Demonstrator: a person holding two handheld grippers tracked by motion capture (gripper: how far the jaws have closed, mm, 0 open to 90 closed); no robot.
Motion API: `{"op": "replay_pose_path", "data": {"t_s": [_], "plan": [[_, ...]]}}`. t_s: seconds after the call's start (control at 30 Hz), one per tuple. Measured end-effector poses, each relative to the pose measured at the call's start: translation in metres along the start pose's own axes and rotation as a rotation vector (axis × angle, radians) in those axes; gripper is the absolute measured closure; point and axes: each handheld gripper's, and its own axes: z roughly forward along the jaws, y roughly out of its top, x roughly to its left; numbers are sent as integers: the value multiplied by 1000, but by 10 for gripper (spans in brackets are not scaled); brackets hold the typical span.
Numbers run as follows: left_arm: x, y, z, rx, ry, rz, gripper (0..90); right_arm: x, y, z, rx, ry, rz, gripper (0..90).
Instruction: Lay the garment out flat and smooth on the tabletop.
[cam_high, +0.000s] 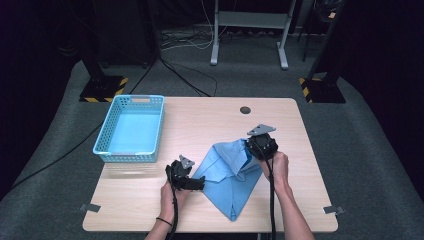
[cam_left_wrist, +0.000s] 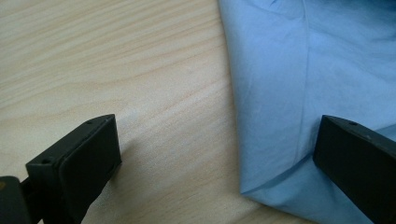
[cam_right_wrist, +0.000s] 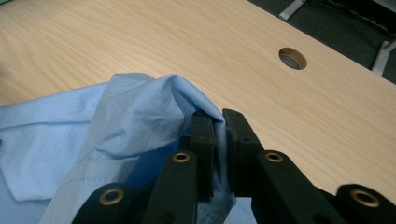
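While the right tongs (cam_right_wrist: 217, 128) pinch a fold of the blue shirt (cam_high: 227, 175), the left tongs (cam_left_wrist: 210, 158) gape around its corner; folding appears half done, basket (cam_high: 131, 127) beyond left tongs unused.

Light wood table (cam_high: 150, 200) w/ rounded corners, sits on grey carpet (cam_high: 365, 165). Blue plastic basket (cam_high: 111, 129) on table's far left, lattice walls, inside bare. Round cable hole (cam_high: 245, 109) near far edge, approx. centre; also seen in right gripper view (cam_right_wrist: 293, 58). Small metal clips at both near corners: left (cam_high: 90, 207), right (cam_high: 330, 210). Beyond table: white desk frame (cam_high: 250, 22) w/ two feet, loose cables on floor (cam_high: 187, 40), two black stand bases w/ yellow-black hazard tape, left (cam_high: 104, 89) & right (cam_high: 321, 90).
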Motion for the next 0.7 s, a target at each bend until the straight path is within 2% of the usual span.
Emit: {"op": "replay_pose_path", "data": {"t_s": [0.7], "plan": [[0,0,0,0,-1,2,3,-31,37,22,17,-49,-7,836]]}}
